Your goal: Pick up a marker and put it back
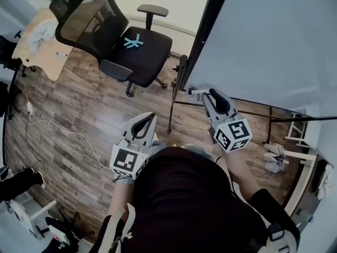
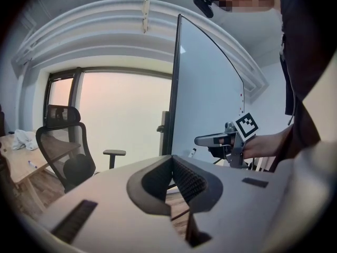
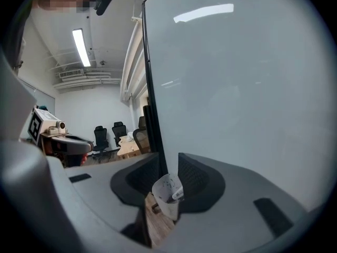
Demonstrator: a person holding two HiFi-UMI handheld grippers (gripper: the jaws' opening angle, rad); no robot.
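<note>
In the right gripper view a small white holder [image 3: 164,198] hangs at the lower corner of the whiteboard [image 3: 237,88]. A marker [image 3: 177,194] rests in it. My right gripper [image 3: 168,161] stands open around the holder, with both pads clear of the marker. The head view shows the right gripper [image 1: 202,93] at the board's lower left corner, its tips at the white holder [image 1: 194,92]. My left gripper [image 1: 152,116] hangs lower and to the left over the floor. It is shut and holds nothing, its pads meeting at the tip [image 2: 171,158].
A black office chair [image 1: 126,41] stands ahead on the wooden floor, with a wooden desk [image 1: 45,44] at the far left. A white cable [image 1: 52,126] trails over the floor. The board's stand leg [image 1: 171,107] rises between the two grippers.
</note>
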